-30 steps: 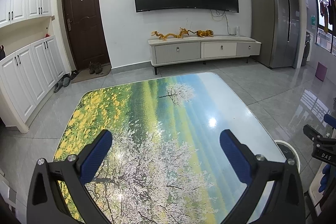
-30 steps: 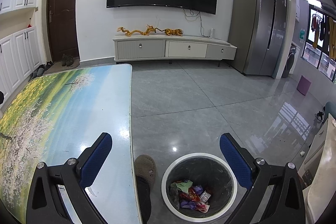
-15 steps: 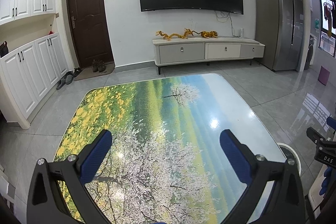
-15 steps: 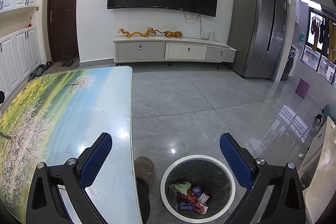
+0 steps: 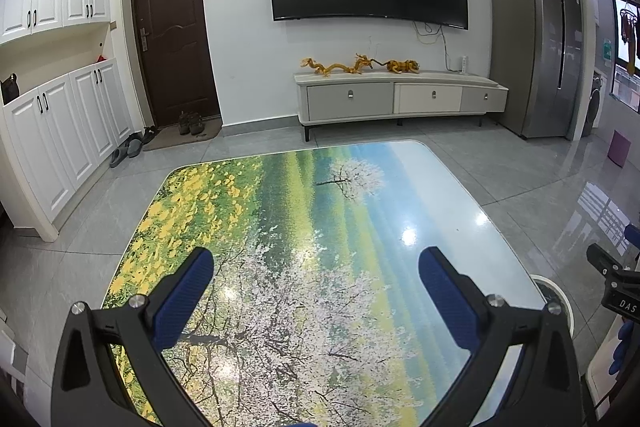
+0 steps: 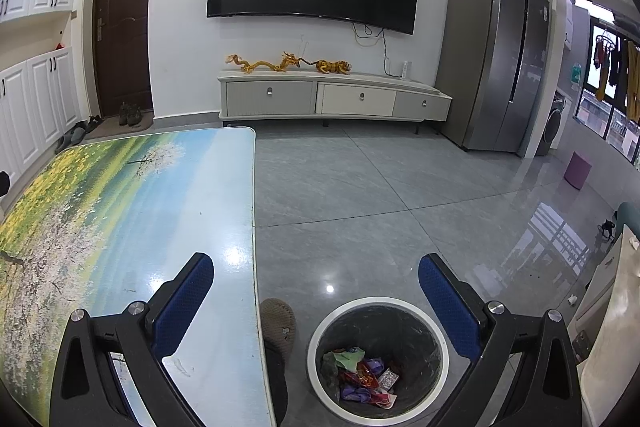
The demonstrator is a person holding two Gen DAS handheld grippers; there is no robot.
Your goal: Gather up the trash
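Observation:
A round bin with a white rim (image 6: 322, 323) stands on the floor just right of the table; several crumpled coloured wrappers (image 6: 362, 379) lie at its bottom. My right gripper (image 6: 316, 267) is open and empty, held above the bin and the table's right edge. My left gripper (image 5: 316, 263) is open and empty above the table (image 5: 304, 211), whose top bears a flower-field and blossom-tree picture. No trash shows on the table. The bin's rim (image 5: 558, 297) peeks past the table's right edge in the left wrist view.
A slippered foot (image 6: 278, 319) is on the floor between table and bin. A TV cabinet (image 6: 332, 99), a fridge (image 6: 496, 67) and white cupboards (image 5: 60, 131) line the walls. The grey tiled floor (image 6: 380, 195) spreads out to the right. A purple stool (image 6: 578, 169) stands far right.
Both views have drifted slightly, as if the grippers rose or tilted a little. The jaws stay open and the bin's contents look the same.

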